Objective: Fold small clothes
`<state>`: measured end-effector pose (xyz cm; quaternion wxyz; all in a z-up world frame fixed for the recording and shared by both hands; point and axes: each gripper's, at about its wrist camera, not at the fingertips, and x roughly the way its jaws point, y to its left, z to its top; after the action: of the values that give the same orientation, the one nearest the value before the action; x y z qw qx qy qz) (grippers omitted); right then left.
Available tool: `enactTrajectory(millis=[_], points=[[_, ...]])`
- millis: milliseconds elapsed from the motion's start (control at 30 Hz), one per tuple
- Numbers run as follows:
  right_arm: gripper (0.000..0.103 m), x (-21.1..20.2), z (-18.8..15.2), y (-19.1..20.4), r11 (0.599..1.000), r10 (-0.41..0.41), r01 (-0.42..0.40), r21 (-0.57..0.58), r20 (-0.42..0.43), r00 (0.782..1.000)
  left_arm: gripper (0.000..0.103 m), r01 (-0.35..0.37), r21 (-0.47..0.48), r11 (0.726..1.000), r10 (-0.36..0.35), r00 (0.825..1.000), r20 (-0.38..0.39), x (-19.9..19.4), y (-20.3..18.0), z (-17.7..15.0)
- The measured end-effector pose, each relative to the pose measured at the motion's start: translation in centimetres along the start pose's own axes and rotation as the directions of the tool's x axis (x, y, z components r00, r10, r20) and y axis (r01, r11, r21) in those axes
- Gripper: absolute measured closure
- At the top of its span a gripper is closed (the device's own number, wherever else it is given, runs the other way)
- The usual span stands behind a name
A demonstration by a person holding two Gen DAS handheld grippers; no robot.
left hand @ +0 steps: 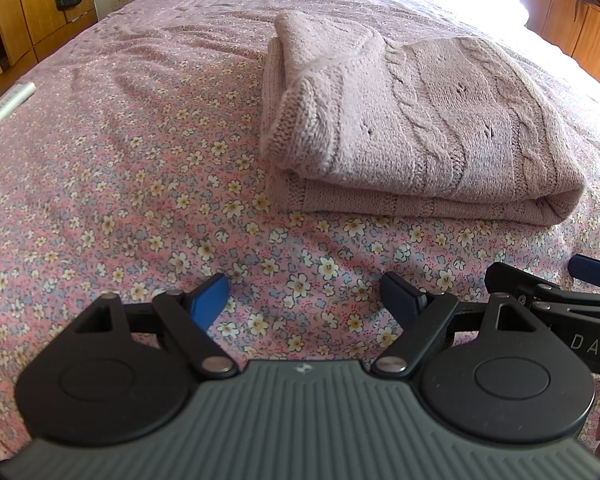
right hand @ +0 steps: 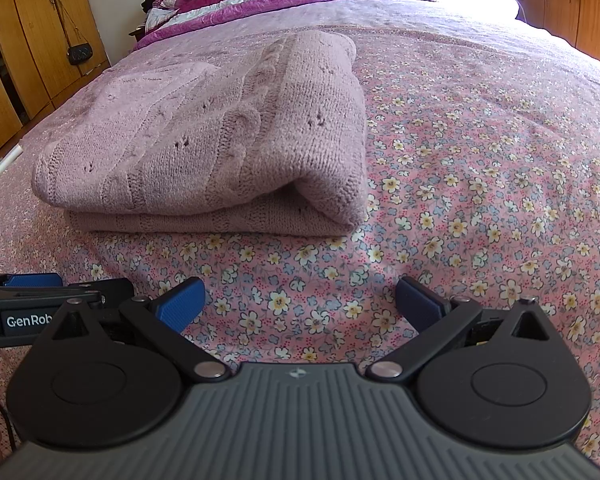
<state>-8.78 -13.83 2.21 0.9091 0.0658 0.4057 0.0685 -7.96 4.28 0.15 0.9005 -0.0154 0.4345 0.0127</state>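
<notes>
Folded mauve cable-knit sweater [left hand: 412,128] flat on floral bedspread [left hand: 140,184], mid-bed, two layers stacked. Left claw [left hand: 306,300] spread wide, nothing between blue pads, short of sweater's near edge. Right claw [right hand: 300,302] likewise wide, holding nothing, just beside left one. Wooden wardrobe [right hand: 28,40] at left, small black purse [right hand: 79,54] hanging.

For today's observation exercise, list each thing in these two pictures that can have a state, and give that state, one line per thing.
Knitted sweater: folded in layers, lying flat on the bedsheet.
Left gripper: jaws open, empty, short of the sweater.
Right gripper: jaws open, empty.
Floral bedsheet: spread out, slightly rippled.
Wardrobe doors: closed.
</notes>
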Motion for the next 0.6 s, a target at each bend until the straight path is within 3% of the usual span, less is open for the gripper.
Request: enactTrajectory(millis=[600], points=[[0.0,0.06,0.02,0.03,1.0,-0.001,0.001,-0.002,0.001,1.0,0.018,-0.001,0.005,1.0,0.001,1.0,0.0,0.0,0.0,-0.05]])
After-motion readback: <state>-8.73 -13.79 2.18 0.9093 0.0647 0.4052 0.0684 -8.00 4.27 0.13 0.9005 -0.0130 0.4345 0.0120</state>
